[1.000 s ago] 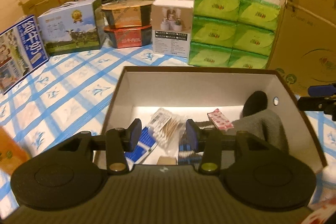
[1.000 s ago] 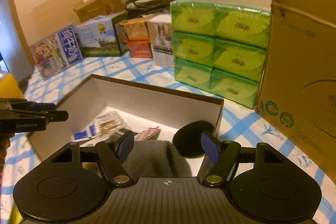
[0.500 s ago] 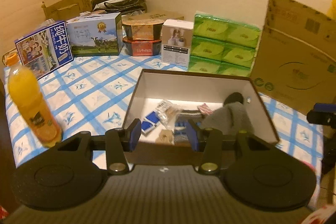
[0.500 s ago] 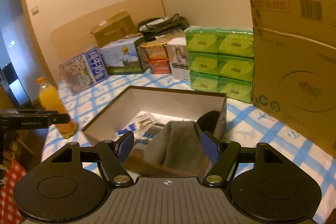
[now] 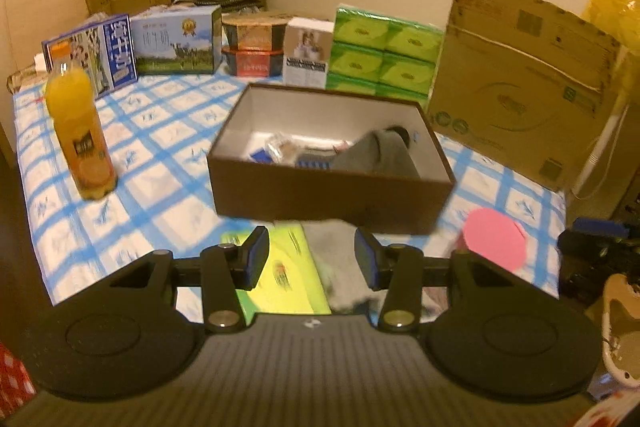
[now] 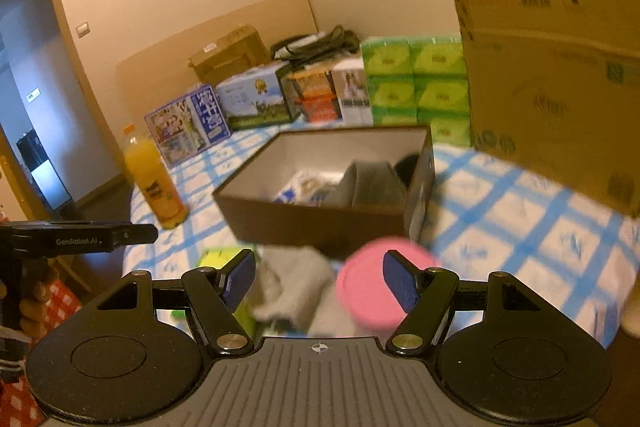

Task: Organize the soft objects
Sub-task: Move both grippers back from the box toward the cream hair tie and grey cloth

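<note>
left gripper [image 5: 308,263]: spread, empty; yellow bag [image 5: 612,3] seen only here
right gripper [image 6: 318,281]: spread, empty; doorway [image 6: 24,99] seen only here
brown box [image 5: 320,195]: holds grey sock [image 5: 376,155]

My left gripper [image 5: 308,259] was matte black, blue-padded fingers [image 5: 258,259], brass-coloured pivot screws | my right gripper [image 6: 319,281] matched: ribbed grey centre with crosshair mark, round embossed discs | left body read "GenRobot.AI" in white from the right wrist.
</note>
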